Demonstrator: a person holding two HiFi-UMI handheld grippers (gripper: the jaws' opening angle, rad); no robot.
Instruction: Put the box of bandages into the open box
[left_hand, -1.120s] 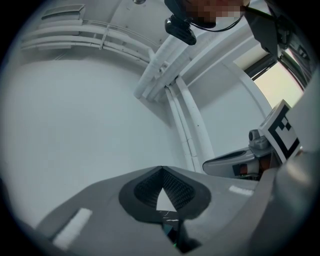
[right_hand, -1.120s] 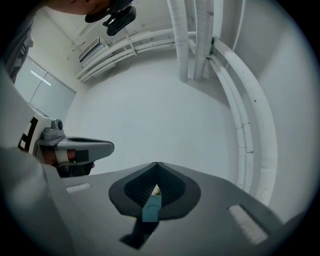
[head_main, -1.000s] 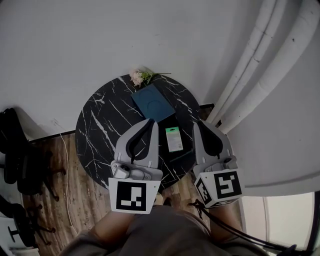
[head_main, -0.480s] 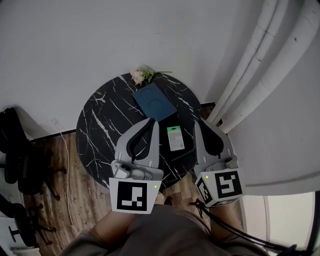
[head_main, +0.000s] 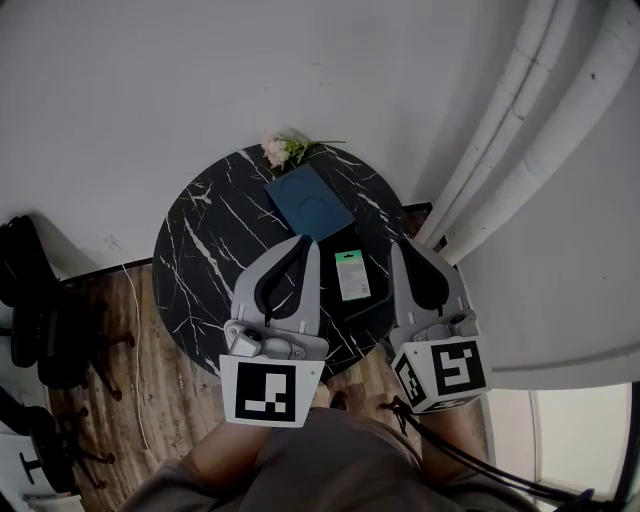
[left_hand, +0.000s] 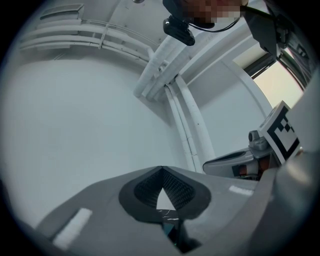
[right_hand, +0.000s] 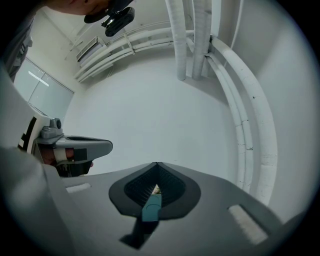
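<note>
The box of bandages (head_main: 351, 275), small, green and white, lies flat on the round black marble table (head_main: 205, 255), between my two grippers. A dark blue square box (head_main: 310, 200) sits farther back on the table; whether it is open I cannot tell. My left gripper (head_main: 312, 241) hovers over the table's near half, left of the bandage box, jaws shut on nothing. To the right of that box, my right gripper (head_main: 397, 245) is held shut and holds nothing. Both gripper views look up at white wall, with the jaws meeting at their tips (left_hand: 161, 168) (right_hand: 157, 163).
A small bunch of pale flowers (head_main: 284, 150) lies at the table's far edge. A dark flat thing (head_main: 363, 305) rests near the front edge, by the bandage box. White pipes (head_main: 530, 110) run along the wall at right. Black chairs (head_main: 40, 320) stand on the wooden floor at left.
</note>
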